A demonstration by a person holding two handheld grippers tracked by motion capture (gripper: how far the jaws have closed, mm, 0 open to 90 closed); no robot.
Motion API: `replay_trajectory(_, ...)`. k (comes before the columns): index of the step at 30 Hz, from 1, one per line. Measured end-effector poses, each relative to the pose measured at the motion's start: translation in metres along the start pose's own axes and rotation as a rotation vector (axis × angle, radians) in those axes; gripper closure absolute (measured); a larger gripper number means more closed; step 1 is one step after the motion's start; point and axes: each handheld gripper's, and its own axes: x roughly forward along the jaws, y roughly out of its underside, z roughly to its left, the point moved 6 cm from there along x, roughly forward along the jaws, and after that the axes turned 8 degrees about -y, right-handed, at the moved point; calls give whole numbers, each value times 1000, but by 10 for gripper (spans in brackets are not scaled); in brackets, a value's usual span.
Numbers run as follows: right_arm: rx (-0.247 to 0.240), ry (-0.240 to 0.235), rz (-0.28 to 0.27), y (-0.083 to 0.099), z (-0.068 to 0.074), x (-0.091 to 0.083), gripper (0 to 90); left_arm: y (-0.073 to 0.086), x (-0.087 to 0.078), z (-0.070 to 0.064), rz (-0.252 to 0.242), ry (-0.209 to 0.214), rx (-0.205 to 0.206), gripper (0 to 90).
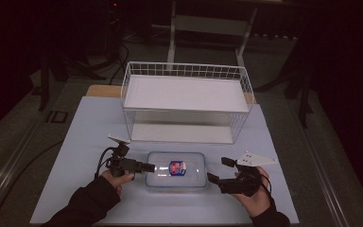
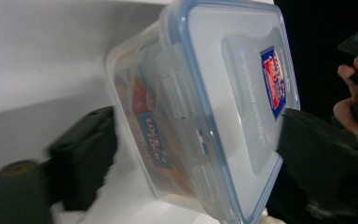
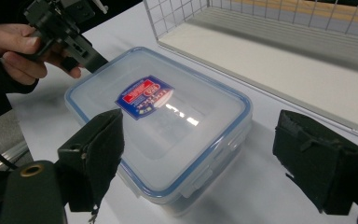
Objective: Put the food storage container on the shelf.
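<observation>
A clear plastic container [image 1: 194, 171] with a blue-rimmed lid and a red and blue label lies flat on the white table, front centre. My left gripper [image 1: 147, 167] is rolled on its side at the container's left end. It is open: one jaw lies over the lid edge and the other is low beside the wall, with the container [image 2: 242, 107] between them. My right gripper [image 1: 217, 169] stands open just right of the container, a little apart from it. In the right gripper view the container's near corner [image 3: 168, 126] sits between its wide-spread jaws.
A white wire basket [image 1: 184, 70] with a white board as its floor stands behind the container, open side toward me. The white table [image 1: 90, 127] has bare surface left and right of the container. The surroundings are dark floor with cables and a frame.
</observation>
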Motion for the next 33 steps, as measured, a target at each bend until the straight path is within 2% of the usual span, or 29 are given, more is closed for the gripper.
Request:
replay_trajectory(2, 9, -3, 9, 1, 0, 0, 170, 0, 1, 1, 1, 13, 5, 269)
replay_trajectory(3, 10, 0, 13, 2, -1, 0, 170, 1, 2, 1, 14, 47, -1, 323)
replay_trajectory(4, 10, 0, 13, 2, -1, 0, 170, 1, 2, 1, 14, 47, -1, 389)
replay_trajectory(6, 20, 6, 19, 4, -3, 0, 170, 2, 0, 2, 14, 61, 8, 402)
replay_trajectory(8, 19, 11, 26, 5, -5, 0, 170, 1, -2, 3, 6, 69, 11, 486)
replay_trajectory(11, 48, 5, 33, 7, -8, 1, 173, 2, -3, 4, 4, 75, 16, 493)
replay_trajectory(16, 102, -14, 66, 14, -11, 8, 181, 6, -6, 0, -8, 80, 47, 511)
replay_trajectory(20, 162, -30, 99, 22, -15, 16, 188, 11, -10, -6, -24, 75, 100, 536)
replay_trajectory(22, 202, -55, 107, 25, -16, 19, 188, 14, -11, -8, -30, 79, 125, 550)
replay_trajectory(24, 263, -101, 109, 27, -19, 22, 191, 16, -13, -10, -40, 74, 153, 554)
replay_trajectory(27, 322, -133, 112, 31, -24, 24, 221, 20, -14, -12, -50, 81, 171, 565)
replay_trajectory(33, 398, -190, 131, 35, -24, 30, 334, 24, -16, -16, -57, 68, 206, 570)
